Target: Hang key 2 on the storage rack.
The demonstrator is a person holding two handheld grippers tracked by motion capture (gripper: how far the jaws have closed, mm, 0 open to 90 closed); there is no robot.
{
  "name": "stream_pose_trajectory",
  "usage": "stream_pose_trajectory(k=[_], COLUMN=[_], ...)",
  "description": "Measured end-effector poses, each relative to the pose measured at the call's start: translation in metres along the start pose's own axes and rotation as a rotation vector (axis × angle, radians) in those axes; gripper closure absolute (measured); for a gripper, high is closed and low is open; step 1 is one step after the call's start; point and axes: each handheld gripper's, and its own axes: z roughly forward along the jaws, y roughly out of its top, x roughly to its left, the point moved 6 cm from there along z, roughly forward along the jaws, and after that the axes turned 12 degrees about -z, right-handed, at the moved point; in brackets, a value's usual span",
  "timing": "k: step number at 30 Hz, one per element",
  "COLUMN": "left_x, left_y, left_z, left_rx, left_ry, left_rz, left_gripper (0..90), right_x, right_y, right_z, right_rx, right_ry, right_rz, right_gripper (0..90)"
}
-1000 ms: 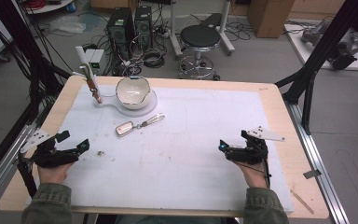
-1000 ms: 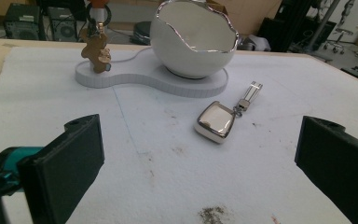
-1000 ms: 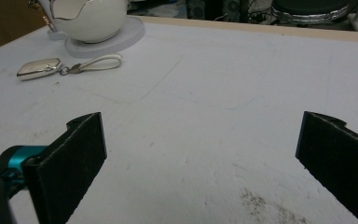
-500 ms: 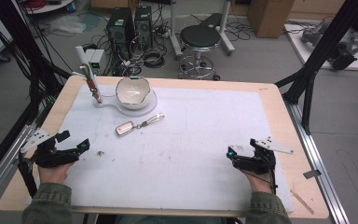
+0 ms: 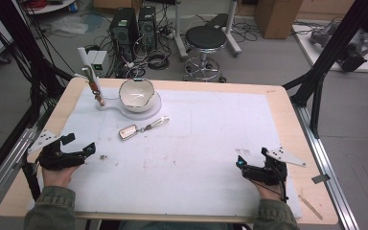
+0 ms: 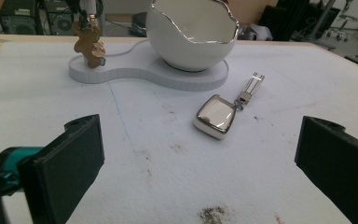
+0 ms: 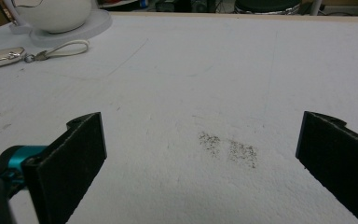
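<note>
Your left gripper (image 5: 90, 148) rests near the table's left edge, jaws spread wide and holding nothing. The silver key fob (image 5: 128, 132) lies on the white mat (image 5: 211, 139) just ahead of it, beside the egg-shaped bowl (image 5: 136, 95). Your right gripper (image 5: 240, 164) sits far right, jaws likewise apart.

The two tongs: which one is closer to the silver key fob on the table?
The left tongs. The silver key fob lies just ahead of them, while the right tongs sit far across the white mat.

A black stool (image 5: 206, 38) stood on the floor beyond the table, with 2 computer towers (image 5: 134, 26) to its left.
</note>
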Motion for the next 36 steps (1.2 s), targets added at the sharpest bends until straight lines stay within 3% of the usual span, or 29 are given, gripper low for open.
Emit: stream_pose_trajectory(k=[7, 17, 25, 36], left_x=[-0.010, -0.027, -0.035, -0.042], left_y=[0.005, 0.009, 0.006, 0.003], left_z=[0.013, 0.036, 0.062, 0.087], left_rx=[0.051, 0.150, 0.237, 0.303], left_ry=[0.010, -0.020, -0.040, -0.033], left_rz=[0.062, 0.108, 0.122, 0.157], left_gripper=[1.7, 1.7, 1.7, 1.7], right_x=[-0.001, 0.000, 0.001, 0.001], right_y=[-0.001, -0.002, -0.001, 0.000], right_z=[-0.003, -0.003, -0.002, -0.003], right_rx=[-0.006, -0.006, -0.003, -0.017], right_ry=[-0.002, 0.005, 0.012, 0.016], right_rz=[0.003, -0.007, -0.012, -0.005], right_gripper=[0.5, 0.5, 0.5, 0.5])
